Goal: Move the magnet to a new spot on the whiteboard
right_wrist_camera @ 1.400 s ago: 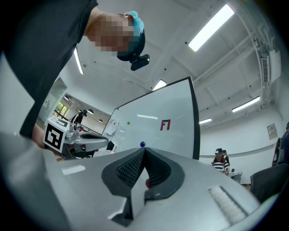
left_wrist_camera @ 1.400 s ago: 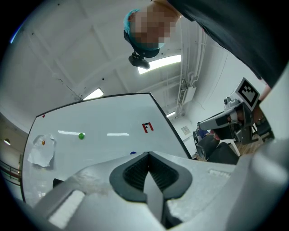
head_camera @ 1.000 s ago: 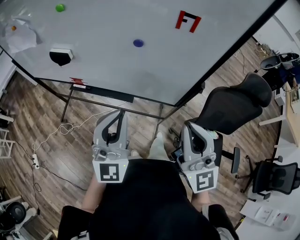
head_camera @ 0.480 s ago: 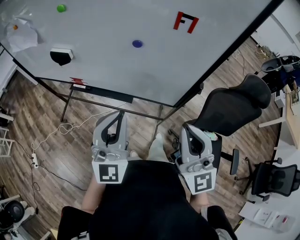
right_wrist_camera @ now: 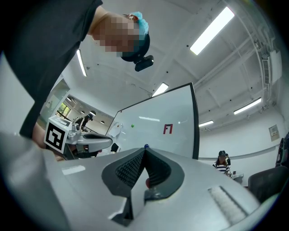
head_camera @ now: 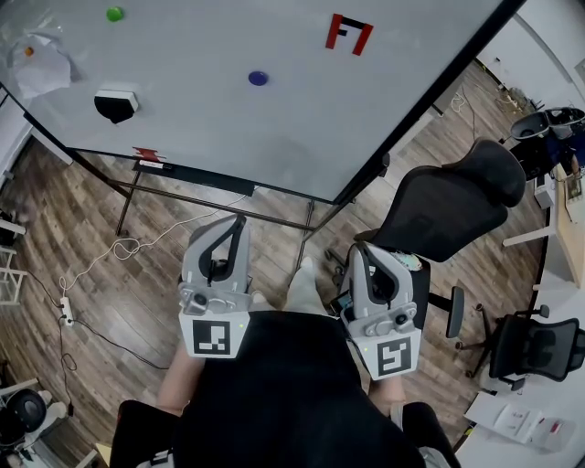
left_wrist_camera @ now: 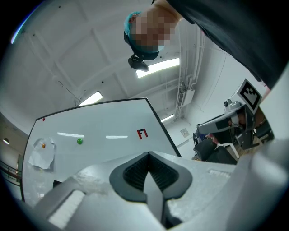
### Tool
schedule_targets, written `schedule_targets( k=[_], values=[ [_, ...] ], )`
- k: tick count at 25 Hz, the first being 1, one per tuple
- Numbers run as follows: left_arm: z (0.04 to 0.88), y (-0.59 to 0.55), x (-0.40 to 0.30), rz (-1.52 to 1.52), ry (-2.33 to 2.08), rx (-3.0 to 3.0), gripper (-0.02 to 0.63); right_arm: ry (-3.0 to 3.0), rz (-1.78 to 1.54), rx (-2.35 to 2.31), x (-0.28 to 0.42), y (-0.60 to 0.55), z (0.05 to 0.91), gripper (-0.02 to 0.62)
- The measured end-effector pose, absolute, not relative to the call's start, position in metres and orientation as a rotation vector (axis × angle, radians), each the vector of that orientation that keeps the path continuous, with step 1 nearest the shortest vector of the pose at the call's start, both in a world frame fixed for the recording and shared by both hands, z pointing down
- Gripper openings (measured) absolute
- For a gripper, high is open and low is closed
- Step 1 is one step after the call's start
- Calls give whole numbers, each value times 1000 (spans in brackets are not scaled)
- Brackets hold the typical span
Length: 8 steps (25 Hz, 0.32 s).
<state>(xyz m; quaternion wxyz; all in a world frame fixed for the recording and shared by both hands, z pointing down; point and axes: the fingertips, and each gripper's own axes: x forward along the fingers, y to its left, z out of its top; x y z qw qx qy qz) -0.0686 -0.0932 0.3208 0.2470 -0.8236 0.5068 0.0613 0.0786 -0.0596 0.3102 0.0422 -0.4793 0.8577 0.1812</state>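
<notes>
Magnet job: big white black-framed whiteboard (head_camera: 201, 128) stands ahead of you. Your left gripper (head_camera: 239, 219) and right gripper (head_camera: 356, 249) hang low, well clear of it, both claws pinched together on nothing. Round blue magnet (head_camera: 259, 79) sticks mid-board, round green magnet (head_camera: 114, 15) upper left. Scene fits pre-pick or already re-stuck; can't judge which.
</notes>
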Motion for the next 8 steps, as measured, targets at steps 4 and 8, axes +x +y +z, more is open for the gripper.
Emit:
schedule_targets(
  k=[4,8],
  values=[
    [319,-88,-66,170,1374,-2247,2,2628,561,-1481,81,-53,311,-3],
    [316,-85,-63,186,1369,-2255,2,2616,556,-1506,87,-48,309,-3]
  ],
)
